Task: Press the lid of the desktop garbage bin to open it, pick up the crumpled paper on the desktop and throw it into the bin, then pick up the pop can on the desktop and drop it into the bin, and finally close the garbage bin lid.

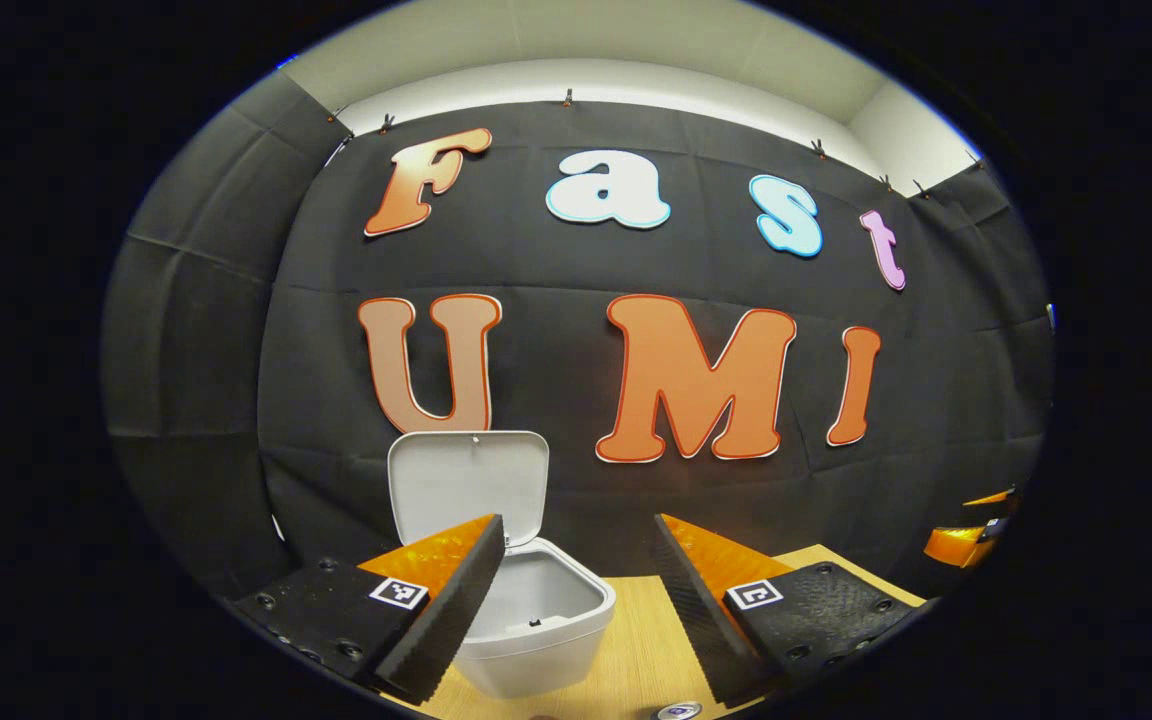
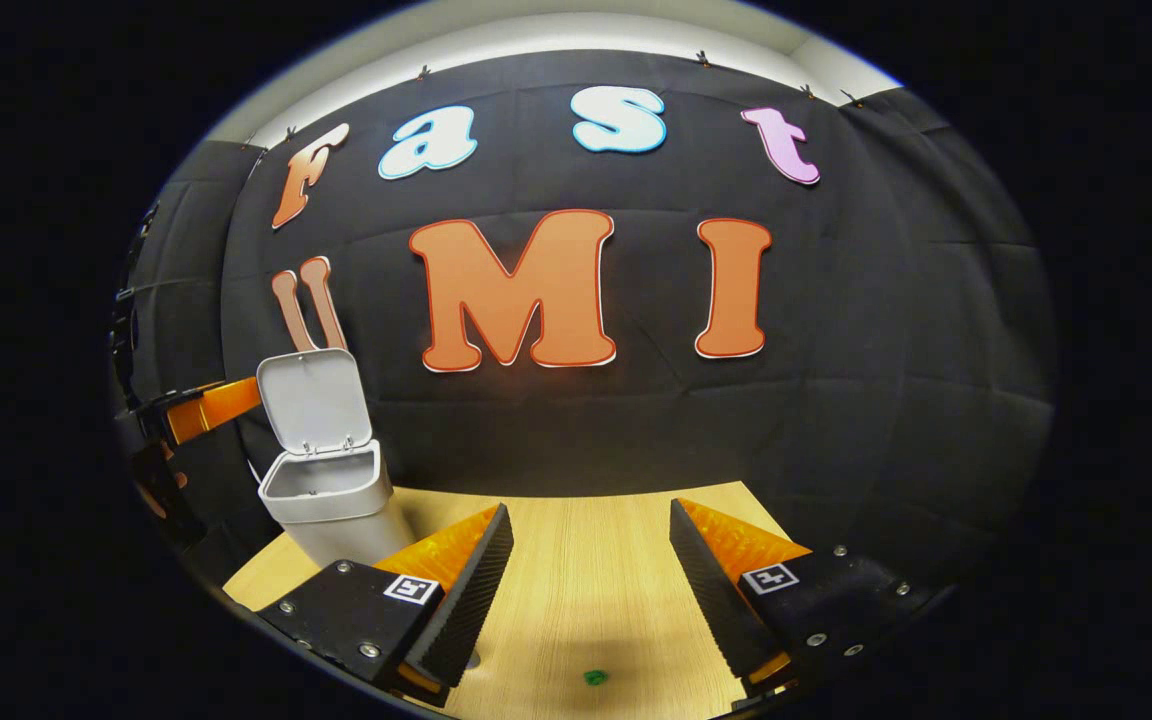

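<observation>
Left gripper view first: the garbage bin (image 1: 534, 625) stands on the wooden desktop (image 1: 636, 650) just beyond the left finger (image 1: 446, 605), its lid (image 1: 468, 485) swung up and standing upright against the cloth wall, the inside pale and, as far as can be seen, bare. The left gripper (image 1: 576, 600) hangs above the desk with its fingers spread wide, nothing between them. At the bottom edge, between the fingers, a small round metallic top shows, possibly the pop can (image 1: 678, 711), though too little is visible to be sure.

Right gripper view: the left gripper (image 2: 201, 405) shows at the far left, just beside the bin (image 2: 331, 510), whose lid (image 2: 314, 400) is raised. The right gripper (image 2: 591, 590) is also spread apart and empty over the bare desktop (image 2: 586, 540). A small green speck (image 2: 593, 677) lies on the wood near the bottom.
</observation>
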`<state>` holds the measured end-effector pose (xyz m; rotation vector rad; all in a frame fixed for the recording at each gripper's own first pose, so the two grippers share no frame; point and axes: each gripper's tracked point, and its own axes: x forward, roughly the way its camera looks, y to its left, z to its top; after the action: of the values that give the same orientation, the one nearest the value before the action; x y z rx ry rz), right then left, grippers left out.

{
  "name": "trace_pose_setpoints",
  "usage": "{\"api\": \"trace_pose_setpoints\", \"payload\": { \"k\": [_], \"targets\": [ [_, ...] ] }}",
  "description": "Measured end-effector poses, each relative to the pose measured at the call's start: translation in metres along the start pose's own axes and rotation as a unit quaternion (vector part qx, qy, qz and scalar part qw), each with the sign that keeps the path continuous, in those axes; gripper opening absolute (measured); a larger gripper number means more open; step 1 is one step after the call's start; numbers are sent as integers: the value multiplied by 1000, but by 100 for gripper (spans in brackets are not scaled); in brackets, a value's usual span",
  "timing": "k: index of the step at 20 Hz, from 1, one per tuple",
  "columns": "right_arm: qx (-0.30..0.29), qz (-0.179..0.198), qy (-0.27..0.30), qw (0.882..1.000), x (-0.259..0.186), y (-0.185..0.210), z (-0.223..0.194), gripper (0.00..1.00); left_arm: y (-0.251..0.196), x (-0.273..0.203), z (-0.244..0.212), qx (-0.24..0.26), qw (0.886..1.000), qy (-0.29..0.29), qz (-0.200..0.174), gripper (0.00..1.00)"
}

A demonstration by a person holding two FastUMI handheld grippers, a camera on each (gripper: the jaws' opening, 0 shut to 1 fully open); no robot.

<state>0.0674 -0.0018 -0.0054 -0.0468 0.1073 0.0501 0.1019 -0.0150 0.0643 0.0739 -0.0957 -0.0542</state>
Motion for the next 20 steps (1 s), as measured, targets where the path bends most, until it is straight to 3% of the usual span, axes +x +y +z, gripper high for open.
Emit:
{"api": "trace_pose_setpoints", "payload": {
  "k": [4, 7, 13, 20],
  "targets": [
    [-7, 15, 46, 999, 11, 6, -31, 94, 0, 2, -9, -9, 1000, 7, -2, 93],
    [5, 15, 113, 993, 22, 1, -80, 94, 1, 5, -18, -4, 1000, 14, -3, 93],
    [1, -14, 227, 974, 38, -12, -180, 95, 4, 15, -46, 9, 999, 42, -7, 93],
    [-36, -19, 316, 948, 35, -15, -258, 95, -1, 26, -82, 6, 997, 76, -26, 93]
  ]
}}
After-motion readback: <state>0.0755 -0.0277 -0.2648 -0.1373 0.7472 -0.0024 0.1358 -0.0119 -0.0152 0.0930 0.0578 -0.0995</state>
